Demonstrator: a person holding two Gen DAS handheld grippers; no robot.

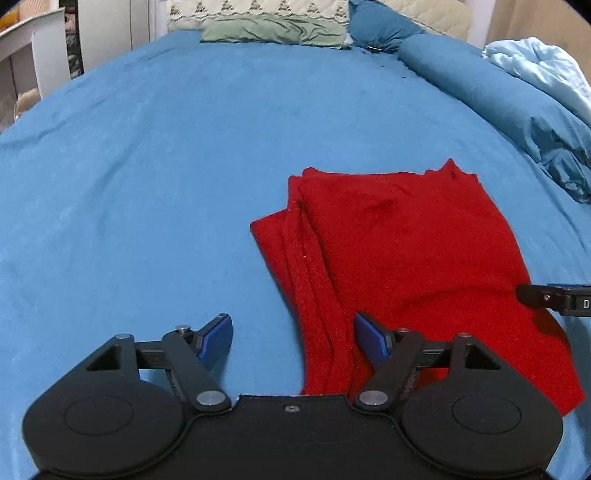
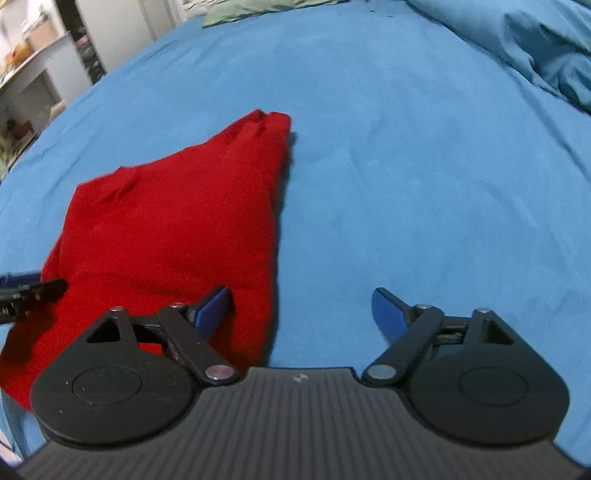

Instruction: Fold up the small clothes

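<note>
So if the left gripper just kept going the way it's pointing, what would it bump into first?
Most likely the left edge of the red garment, which lies between the open left gripper fingers, with the blue bedsheet right under it. Depth is hard to judge here.

A home bedroom: blue-sheeted bed [image 1: 166, 147], pillows [image 1: 273, 29].

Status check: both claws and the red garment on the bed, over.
Left claw open, empty. Right claw open, empty. Red garment lies folded on blue bedsheet, each claw at a near corner. Nothing in the way.
</note>
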